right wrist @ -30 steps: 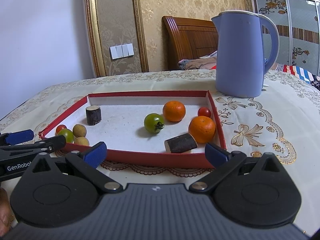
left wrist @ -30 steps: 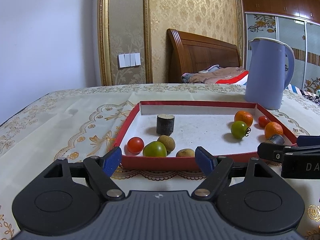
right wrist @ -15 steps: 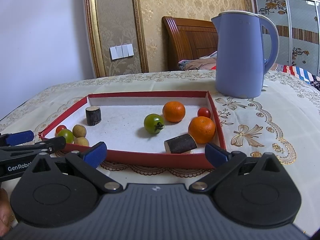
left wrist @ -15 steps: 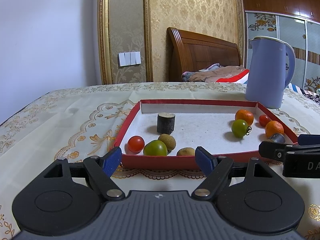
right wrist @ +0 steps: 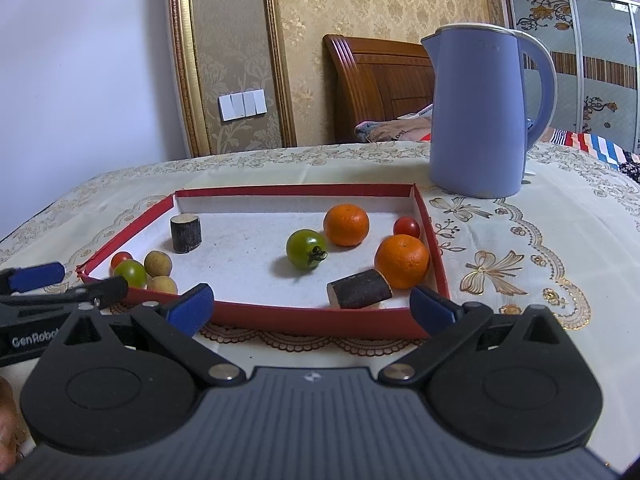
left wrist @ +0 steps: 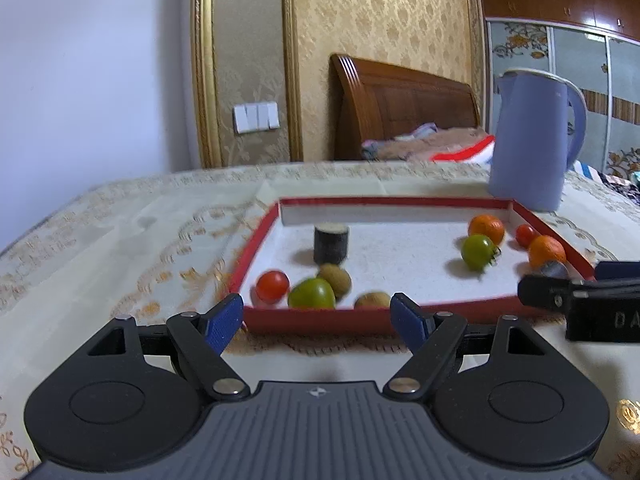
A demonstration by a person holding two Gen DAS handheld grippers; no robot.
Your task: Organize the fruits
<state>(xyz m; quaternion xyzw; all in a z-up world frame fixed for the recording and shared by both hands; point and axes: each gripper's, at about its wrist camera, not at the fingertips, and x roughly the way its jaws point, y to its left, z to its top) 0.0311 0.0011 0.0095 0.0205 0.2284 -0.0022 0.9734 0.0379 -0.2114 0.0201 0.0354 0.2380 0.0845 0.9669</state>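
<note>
While both tongs stand short of the tray's near rim, the holdings read as follows:

- Shallow red-rimmed cardboard tray with white floor (right wrist: 316, 322) — lies on the cream, gold-embroidered tablecloth (right wrist: 520, 264), near the table's front edge.
- Left gripper (left wrist: 316, 318), blue-padded black tongs — jaws apart, nothing between them, just before the tray's near-left corner.
- Right gripper (right wrist: 312, 306), same make — jaws apart and empty, just before the tray's near rim, toward its right corner.
- Small red cherry tomato (right wrist: 121, 258), green tomato (right wrist: 130, 273) and two tan, round longan-like fruits (right wrist: 158, 263) (right wrist: 162, 285) — clustered in the near-left corner; whether they touch one another cannot be told.
- Dark, short cylinder with pale cut top (right wrist: 185, 233) — upright, toward the far-left corner, apart from the cluster.
- Larger green tomato with dark stem (right wrist: 306, 249) — right of the tray's centre, just beside the rear orange.
- Two round orange mandarins — one toward the far rim (right wrist: 346, 225), one by the right rim (right wrist: 402, 261).
- Second small red cherry tomato (right wrist: 407, 227) — against the right rim, between the two mandarins.
- Dark cylinder lying on its side (right wrist: 359, 289) — near rim, right part, touching or just beside the nearer mandarin.
- Tall lavender-blue kettle with handle (right wrist: 480, 116) — on the cloth past the tray's far-right corner.
</note>
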